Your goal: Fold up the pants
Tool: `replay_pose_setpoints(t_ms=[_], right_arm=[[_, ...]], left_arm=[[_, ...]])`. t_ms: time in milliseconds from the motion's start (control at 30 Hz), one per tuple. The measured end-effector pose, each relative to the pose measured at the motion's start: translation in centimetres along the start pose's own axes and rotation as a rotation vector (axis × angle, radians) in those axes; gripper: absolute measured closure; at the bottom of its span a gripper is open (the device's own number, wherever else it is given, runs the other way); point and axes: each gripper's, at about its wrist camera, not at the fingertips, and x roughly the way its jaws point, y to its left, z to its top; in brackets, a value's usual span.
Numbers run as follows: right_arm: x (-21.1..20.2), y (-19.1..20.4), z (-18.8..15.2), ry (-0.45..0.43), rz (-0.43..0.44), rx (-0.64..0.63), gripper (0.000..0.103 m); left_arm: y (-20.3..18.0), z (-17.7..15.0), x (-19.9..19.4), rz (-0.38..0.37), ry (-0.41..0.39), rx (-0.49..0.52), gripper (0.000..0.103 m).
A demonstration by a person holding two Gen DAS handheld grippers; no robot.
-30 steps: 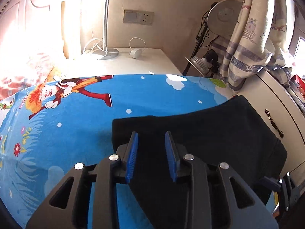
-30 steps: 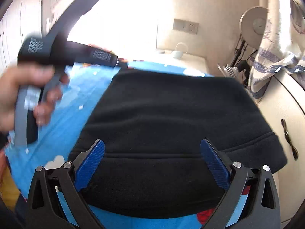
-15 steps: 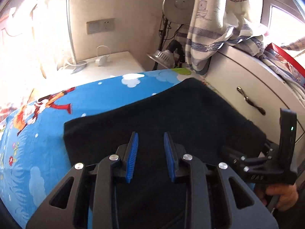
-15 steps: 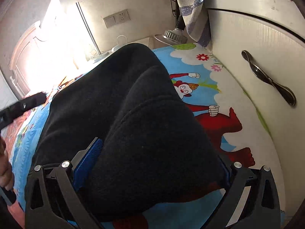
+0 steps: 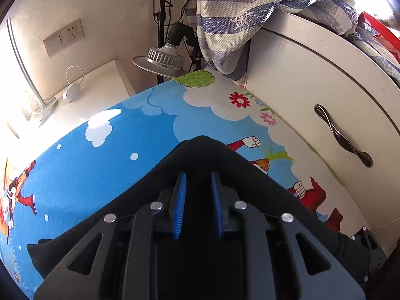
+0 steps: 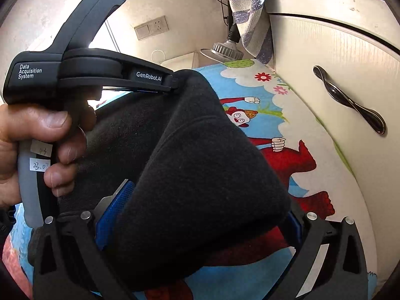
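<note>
Surface: blue cartoon-print bed sheet point(image 5: 82, 175) with clouds, flowers and red figures, butting against a cream cabinet front with a dark metal handle point(image 5: 342, 135) on its right.
Background: beige wall with a switch-and-socket plate point(image 5: 63, 37), a low white side table point(image 5: 95, 87) under it, a silver lamp head point(image 5: 162, 60) on a black stand, and a blue-striped woven cloth point(image 5: 240, 15) draped over the cabinet's top corner.
Person's hand point(image 6: 32, 145): left of the cabinet in the right wrist view, fingers wrapped round the grey handle of the black left gripper point(image 6: 175, 81), whose tips meet the raised corner of the pants.
Black fleece pants point(image 5: 200, 155): on the sheet left of the cabinet, one corner lifted into a peak.
Left gripper point(image 5: 198, 185): blue-padded jaws narrow, just been closing, with the black fabric between them; from these views I cannot tell whether the pads actually press on it.
Right gripper point(image 6: 197, 221): jaws spread wide, a thick bunched fold of the pants point(image 6: 200, 165) filling the span between the blue pads and held raised over the sheet, close to the cabinet.
</note>
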Motion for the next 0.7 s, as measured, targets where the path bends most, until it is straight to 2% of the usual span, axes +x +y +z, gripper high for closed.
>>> replay_pose_setpoints(t_ms=[67, 200, 300, 400, 467, 567, 633, 700], right_arm=[[0.0, 0.1, 0.1, 0.001, -0.006, -0.001, 0.005], [0.0, 0.4, 0.1, -0.001, -0.017, -0.002, 0.005], [0.3, 0.4, 0.2, 0.0, -0.02, -0.004, 0.005], [0.4, 0.5, 0.3, 0.0, -0.02, -0.012, 0.006], [0.5, 0.4, 0.3, -0.001, -0.015, -0.008, 0.005], [0.4, 0.4, 0.3, -0.002, -0.019, -0.011, 0.005], [0.2, 0.5, 0.8, 0.015, -0.024, -0.01, 0.005], [-1.5, 1.2, 1.6, -0.01, -0.056, -0.014, 0.006]], left_arm=[[0.4, 0.1, 0.1, -0.018, 0.003, -0.032, 0.083], [0.0, 0.2, 0.2, 0.01, 0.003, -0.01, 0.083], [0.4, 0.2, 0.1, -0.008, 0.0, -0.027, 0.082], [1.2, -0.2, -1.7, -0.039, -0.018, -0.111, 0.082], [1.7, -1.4, -3.3, -0.088, -0.042, -0.177, 0.079], [2.5, -4.4, -5.2, -0.03, -0.065, -0.246, 0.078], [3.0, -6.0, -4.4, 0.034, -0.013, -0.26, 0.068], [3.7, -6.8, -3.7, 0.001, -0.009, -0.268, 0.068]])
